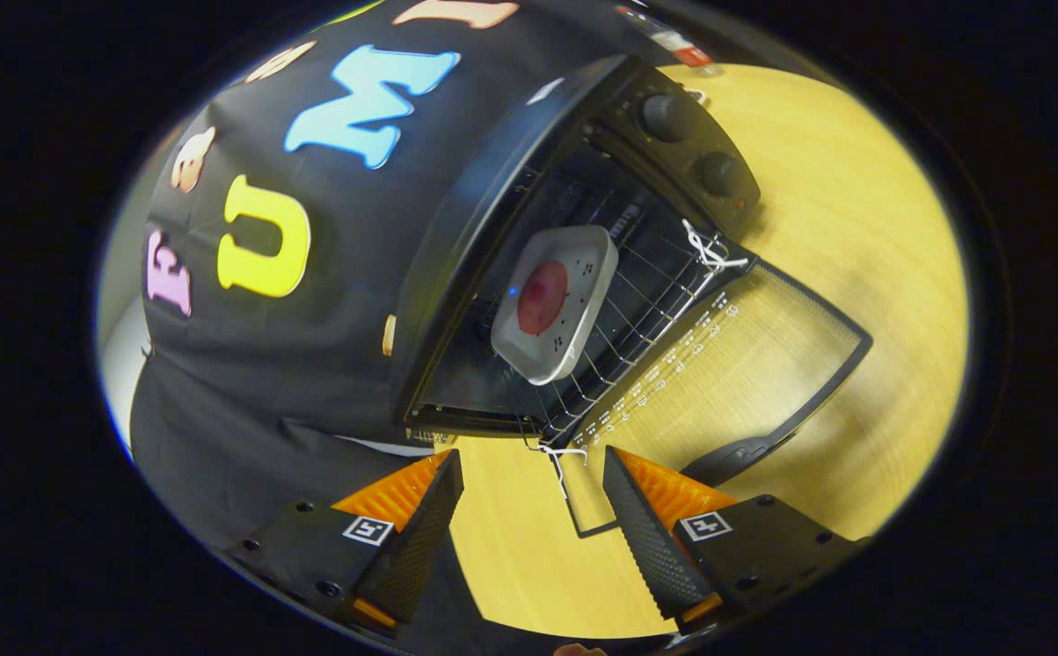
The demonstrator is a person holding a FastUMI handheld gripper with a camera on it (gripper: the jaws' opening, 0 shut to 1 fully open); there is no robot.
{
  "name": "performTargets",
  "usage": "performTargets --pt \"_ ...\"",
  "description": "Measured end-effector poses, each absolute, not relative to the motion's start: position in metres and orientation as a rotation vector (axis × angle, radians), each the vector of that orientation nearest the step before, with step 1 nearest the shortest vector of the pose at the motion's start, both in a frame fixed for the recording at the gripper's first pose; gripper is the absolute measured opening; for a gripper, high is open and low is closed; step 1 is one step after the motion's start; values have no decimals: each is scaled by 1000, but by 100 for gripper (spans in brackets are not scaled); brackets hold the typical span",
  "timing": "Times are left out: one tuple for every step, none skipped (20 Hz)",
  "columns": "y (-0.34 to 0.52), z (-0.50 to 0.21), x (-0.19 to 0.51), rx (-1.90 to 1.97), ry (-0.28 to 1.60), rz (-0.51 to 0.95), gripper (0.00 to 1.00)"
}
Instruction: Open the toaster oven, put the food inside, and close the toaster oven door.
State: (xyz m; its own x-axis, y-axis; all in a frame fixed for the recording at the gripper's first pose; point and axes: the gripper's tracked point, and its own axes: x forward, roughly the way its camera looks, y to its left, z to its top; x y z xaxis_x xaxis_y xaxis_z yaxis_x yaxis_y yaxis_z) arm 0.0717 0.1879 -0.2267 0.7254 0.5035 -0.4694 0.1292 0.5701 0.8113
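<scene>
With the toaster oven (583,246) open and the food (542,298) on its plate (554,305) already on the rack at 12 o'clock beyond the gripper's (533,510) empty, apart fingers, only closing the door (765,364) remains.

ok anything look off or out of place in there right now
Nothing is spilled or damaged. The white plate with the red food sits on the wire rack inside the toaster oven. Its glass door lies open on the table. The tongs are open and empty.
</scene>
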Motion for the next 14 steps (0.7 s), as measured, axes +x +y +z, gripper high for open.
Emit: performTargets --pt "186 -225 68 888 739 259 98" --pt "186 -224 62 812 723 278 98" --pt "185 -223 57 730 710 299 98" --pt "188 -225 52 642 697 316 98" --pt "187 -225 48 560 682 333 98" --pt "188 -226 42 491 671 345 98" --pt "188 -226 38 445 668 357 98" --pt "191 -226 32 414 674 370 98" --pt "194 -225 26 396 667 387 98" --pt "196 -223 20 373 655 391 98" --pt "193 -224 18 339 648 384 98" --pt "190 -228 15 301 647 369 98" --pt "184 -231 12 260 650 355 98" --pt "180 -236 9 216 657 341 98"
